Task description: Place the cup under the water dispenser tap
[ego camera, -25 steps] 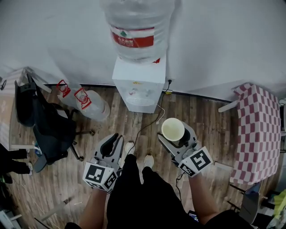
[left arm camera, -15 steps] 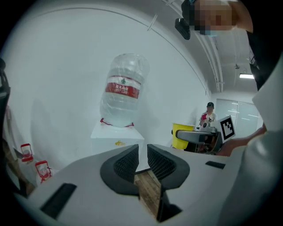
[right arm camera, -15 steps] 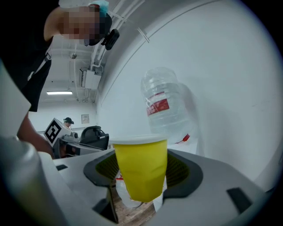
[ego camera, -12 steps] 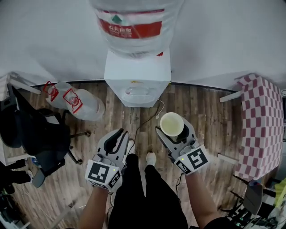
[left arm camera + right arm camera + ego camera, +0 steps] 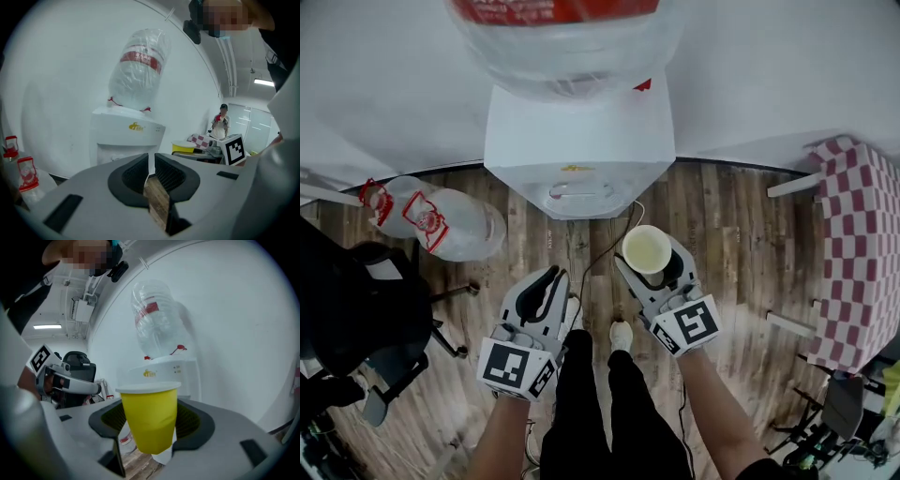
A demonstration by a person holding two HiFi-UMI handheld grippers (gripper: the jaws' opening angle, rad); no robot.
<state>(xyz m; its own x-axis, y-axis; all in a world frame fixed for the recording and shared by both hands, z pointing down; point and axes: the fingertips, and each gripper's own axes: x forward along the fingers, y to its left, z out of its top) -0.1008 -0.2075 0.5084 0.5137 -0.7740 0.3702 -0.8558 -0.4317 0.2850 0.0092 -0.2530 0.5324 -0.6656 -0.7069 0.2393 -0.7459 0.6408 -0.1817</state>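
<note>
A yellow paper cup with a white rim stands upright between the jaws of my right gripper, which is shut on it. In the right gripper view the cup fills the gap between the dark pads. The white water dispenser with its big clear bottle stands just ahead; its tap recess faces me, a short way beyond the cup. My left gripper hangs beside the right one, shut and holding nothing, pointed at the dispenser.
A spare water bottle lies on the wooden floor left of the dispenser. A black office chair stands at the far left, a checked tablecloth at the right. A cable runs from the dispenser across the floor.
Both grippers have sunk and moved toward the dispenser, which now looms larger and closer. The cup stays held in the right gripper; the left stays shut.
</note>
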